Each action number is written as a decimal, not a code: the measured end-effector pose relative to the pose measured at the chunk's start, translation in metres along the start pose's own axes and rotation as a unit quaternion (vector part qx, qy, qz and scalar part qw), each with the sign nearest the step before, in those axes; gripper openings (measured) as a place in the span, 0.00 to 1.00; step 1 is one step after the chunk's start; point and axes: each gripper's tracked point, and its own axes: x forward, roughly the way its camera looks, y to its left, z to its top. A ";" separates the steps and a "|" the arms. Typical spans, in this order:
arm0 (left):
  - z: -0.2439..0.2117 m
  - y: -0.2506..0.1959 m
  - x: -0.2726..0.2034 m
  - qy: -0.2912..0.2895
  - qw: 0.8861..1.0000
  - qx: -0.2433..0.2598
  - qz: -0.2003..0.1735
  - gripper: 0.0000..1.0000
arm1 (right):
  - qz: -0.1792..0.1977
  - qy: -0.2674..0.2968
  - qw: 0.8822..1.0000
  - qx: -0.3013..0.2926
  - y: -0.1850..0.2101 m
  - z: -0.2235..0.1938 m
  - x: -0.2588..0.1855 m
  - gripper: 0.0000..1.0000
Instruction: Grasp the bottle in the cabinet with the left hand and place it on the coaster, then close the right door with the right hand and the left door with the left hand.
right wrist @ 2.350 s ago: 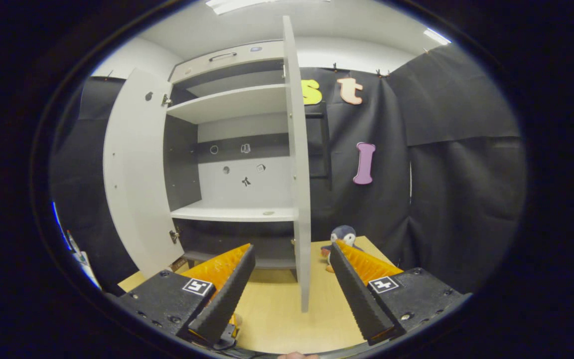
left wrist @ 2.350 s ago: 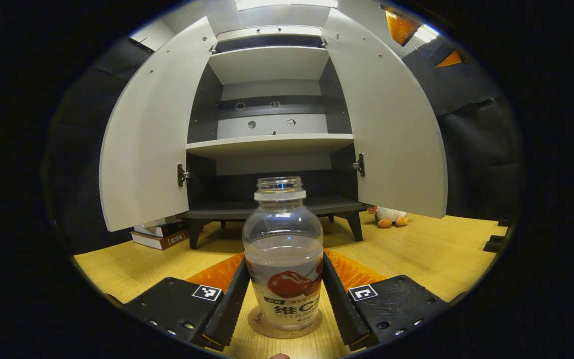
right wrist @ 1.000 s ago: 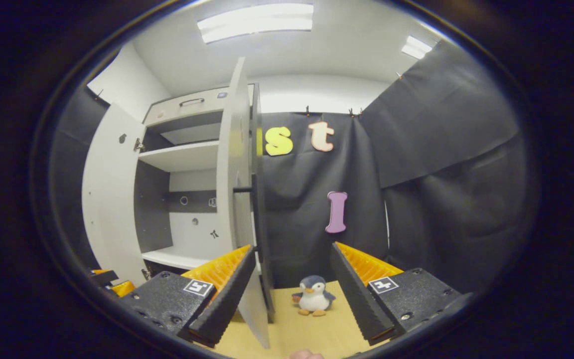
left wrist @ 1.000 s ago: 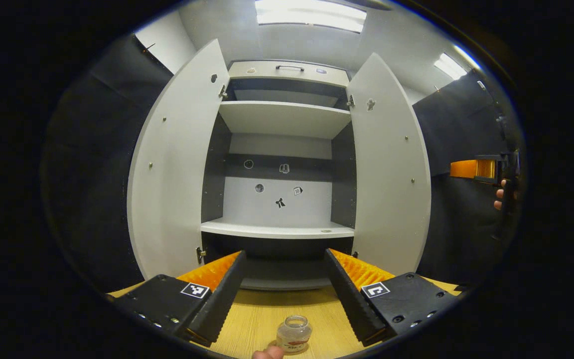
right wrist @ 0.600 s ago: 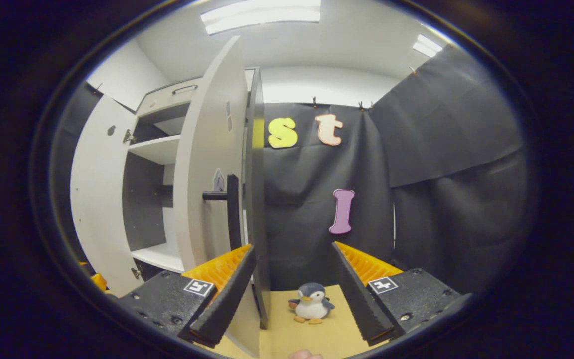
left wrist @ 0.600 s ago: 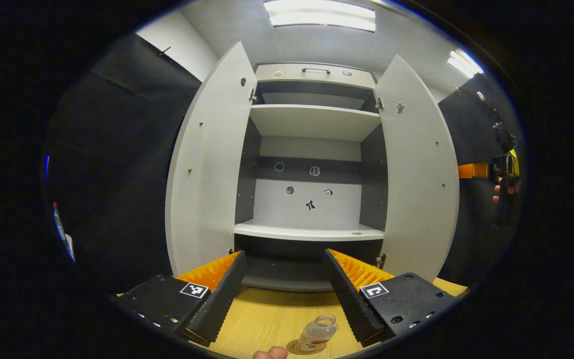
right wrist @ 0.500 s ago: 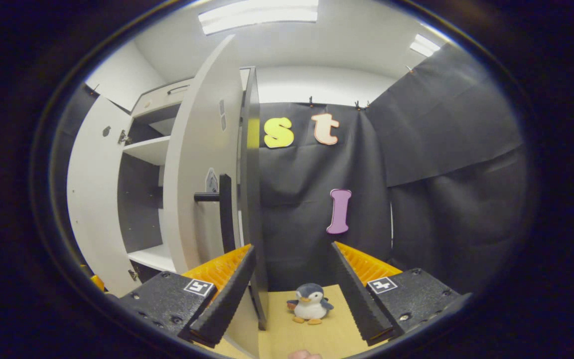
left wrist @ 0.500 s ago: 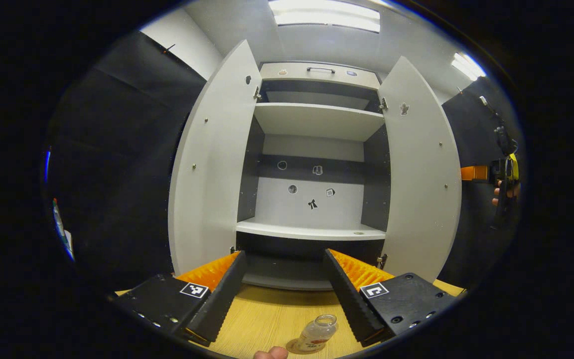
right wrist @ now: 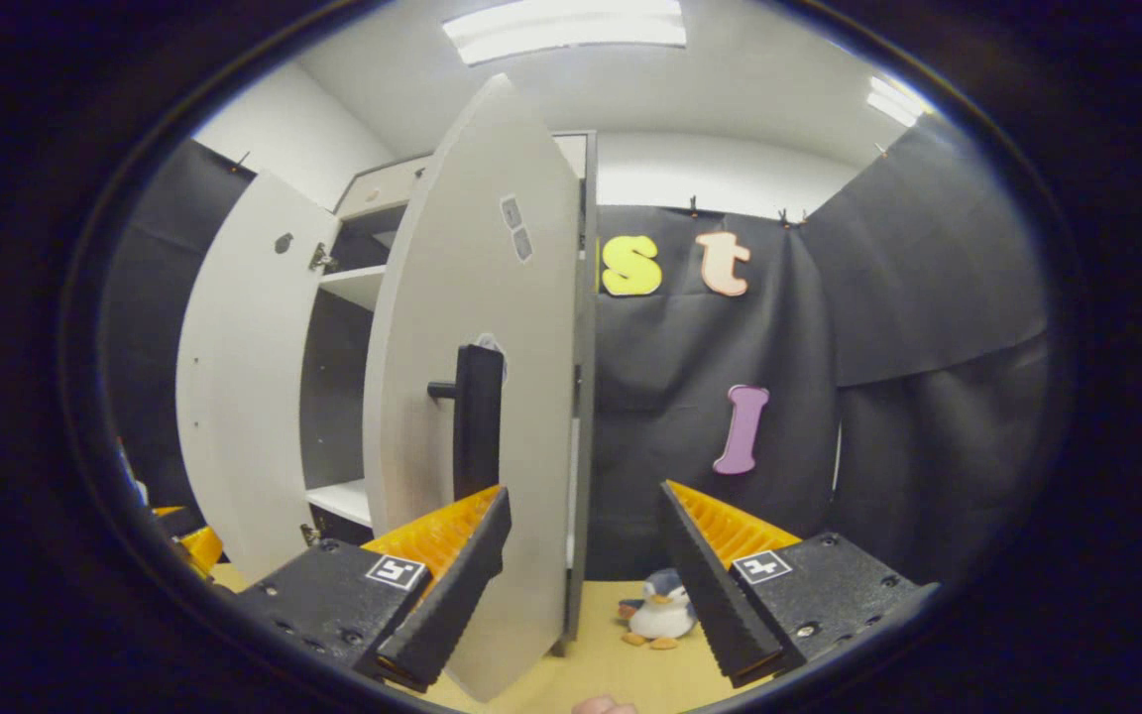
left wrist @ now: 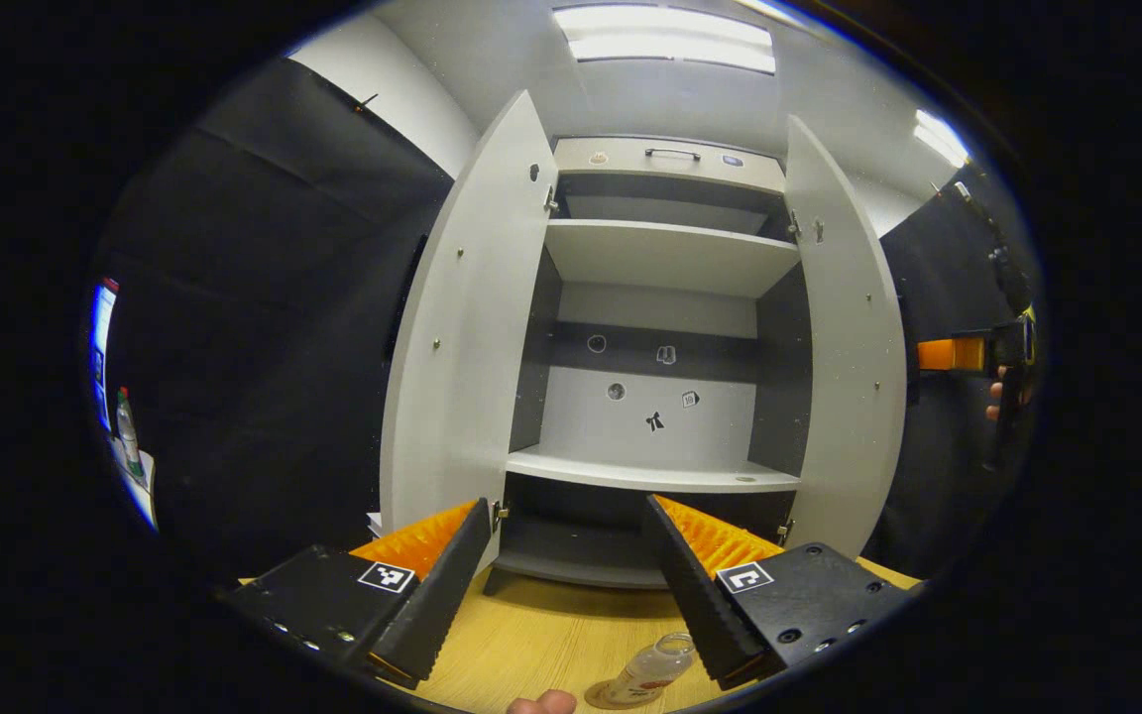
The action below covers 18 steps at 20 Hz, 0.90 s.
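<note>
The clear bottle (left wrist: 652, 670) with a red-printed label stands on a round cork coaster (left wrist: 599, 696) on the wooden table, low in the left gripper view, just below my left gripper (left wrist: 564, 570), which is open and holds nothing. Beyond it the white cabinet (left wrist: 665, 337) has both doors swung open: left door (left wrist: 467, 337), right door (left wrist: 851, 347). My right gripper (right wrist: 581, 565) is open beside the outer face of the right door (right wrist: 477, 397), close to its black handle (right wrist: 477, 421). That gripper and its hand (left wrist: 997, 372) show past the right door's edge.
A plush penguin (right wrist: 660, 615) sits on the wooden table (left wrist: 541, 640) by the cabinet's right side. Black cloth walls close in the booth. A bottle (left wrist: 127, 431) stands on a ledge far left. A person's fingertip (left wrist: 541, 704) shows at the bottom edge.
My left gripper let go of the bottle on the coaster, then rose and drew back. The right gripper moved round the right door's edge to its outer face with the handle.
</note>
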 end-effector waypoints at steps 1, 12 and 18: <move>0.003 0.003 -0.003 -0.003 1.000 -0.001 0.004 0.95 | 0.007 -0.002 1.000 0.002 0.013 -0.002 0.006 0.98; 0.010 0.048 -0.007 0.001 0.999 0.008 0.051 0.95 | 0.035 -0.016 0.999 0.018 0.066 -0.004 0.033 0.98; 0.007 0.029 0.002 0.019 1.000 -0.009 0.017 0.95 | 0.007 -0.010 1.000 -0.006 0.057 -0.023 -0.022 0.98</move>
